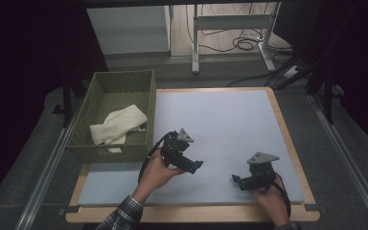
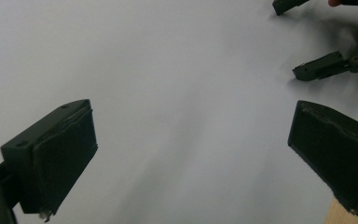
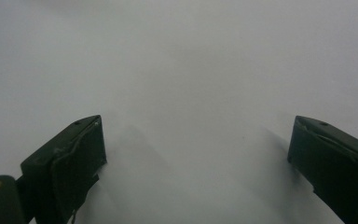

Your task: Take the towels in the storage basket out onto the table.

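Observation:
Two hands hold black grippers low over a pale grey mat [image 1: 220, 124]. My left gripper [image 1: 199, 164] points right, toward the other one; in its own view its jaws stand wide apart, so the left gripper [image 2: 191, 154] is open over bare mat. My right gripper [image 1: 235, 179] points left near the mat's front edge; seen from its own camera, the right gripper [image 3: 198, 163] is open too, with nothing between the jaws. In the left gripper view the right gripper's jaws [image 2: 319, 65] show at the top right. A cream folded cloth [image 1: 117, 125] lies in a green woven basket [image 1: 96, 91].
The basket stands at the table's left, close behind the left hand. The mat lies on a wooden tabletop [image 1: 287, 139] whose edge shows along the right and front. Desk legs and cables [image 1: 239, 43] stand beyond the table.

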`<state>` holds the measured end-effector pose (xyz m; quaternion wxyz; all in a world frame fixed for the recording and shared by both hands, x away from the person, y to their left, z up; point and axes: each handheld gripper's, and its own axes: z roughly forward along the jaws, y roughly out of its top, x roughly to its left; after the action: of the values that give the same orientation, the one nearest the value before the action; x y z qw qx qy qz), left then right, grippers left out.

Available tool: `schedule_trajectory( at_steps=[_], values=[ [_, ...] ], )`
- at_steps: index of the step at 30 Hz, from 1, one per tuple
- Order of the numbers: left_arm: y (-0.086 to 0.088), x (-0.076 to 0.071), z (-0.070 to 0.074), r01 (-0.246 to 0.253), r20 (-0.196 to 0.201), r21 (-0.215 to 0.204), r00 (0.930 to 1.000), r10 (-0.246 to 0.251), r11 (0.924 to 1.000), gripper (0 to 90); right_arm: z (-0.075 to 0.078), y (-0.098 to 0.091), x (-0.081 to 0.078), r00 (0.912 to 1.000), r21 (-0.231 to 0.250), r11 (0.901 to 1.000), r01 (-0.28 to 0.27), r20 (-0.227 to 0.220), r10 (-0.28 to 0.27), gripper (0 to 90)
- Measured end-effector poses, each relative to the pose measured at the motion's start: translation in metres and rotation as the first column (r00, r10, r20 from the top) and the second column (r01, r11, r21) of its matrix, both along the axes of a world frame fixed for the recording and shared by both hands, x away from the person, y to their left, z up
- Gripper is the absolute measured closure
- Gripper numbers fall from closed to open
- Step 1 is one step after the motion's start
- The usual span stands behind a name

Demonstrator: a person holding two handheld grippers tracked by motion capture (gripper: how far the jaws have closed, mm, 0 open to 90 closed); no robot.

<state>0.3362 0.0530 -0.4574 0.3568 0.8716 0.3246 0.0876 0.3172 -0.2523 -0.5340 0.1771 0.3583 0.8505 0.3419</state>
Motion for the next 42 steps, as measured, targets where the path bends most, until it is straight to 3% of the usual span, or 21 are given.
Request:
schedule_trajectory(
  at_steps=[10,19,24,37,40,42],
  values=[
    [-0.003,0.017,0.025,0.01,0.005,0.034,0.9999,-0.01,0.9994,1.3,0.0,0.0,0.0,1.0,0.002,1.0,0.0,0.003,0.0,4.2],
    [0.006,0.035,0.043,-0.015,-0.01,0.08,0.9998,0.016,0.9967,1.2,0.0,0.0,0.0,1.0,0.003,1.0,0.002,0.001,-0.002,4.2],
    [0.018,0.047,0.052,-0.047,-0.008,0.105,0.9988,0.048,0.9934,1.2,0.0,0.0,0.0,1.0,0.003,1.0,0.002,0.001,-0.002,4.2],
    [0.047,0.067,0.069,-0.108,-0.01,0.114,0.9938,0.11,0.9876,1.7,0.0,0.0,0.0,1.0,0.003,1.0,0.002,0.0,-0.002,4.2],
    [0.058,0.072,0.074,-0.131,-0.018,0.108,0.9909,0.133,0.9855,1.8,0.0,0.0,0.0,1.0,0.003,1.0,0.002,0.001,-0.002,4.2],
    [0.072,0.078,0.076,-0.164,-0.03,0.11,0.9853,0.168,0.9803,1.8,0.0,0.0,0.0,1.0,0.002,1.0,0.002,0.002,-0.002,4.2]
  ],
)
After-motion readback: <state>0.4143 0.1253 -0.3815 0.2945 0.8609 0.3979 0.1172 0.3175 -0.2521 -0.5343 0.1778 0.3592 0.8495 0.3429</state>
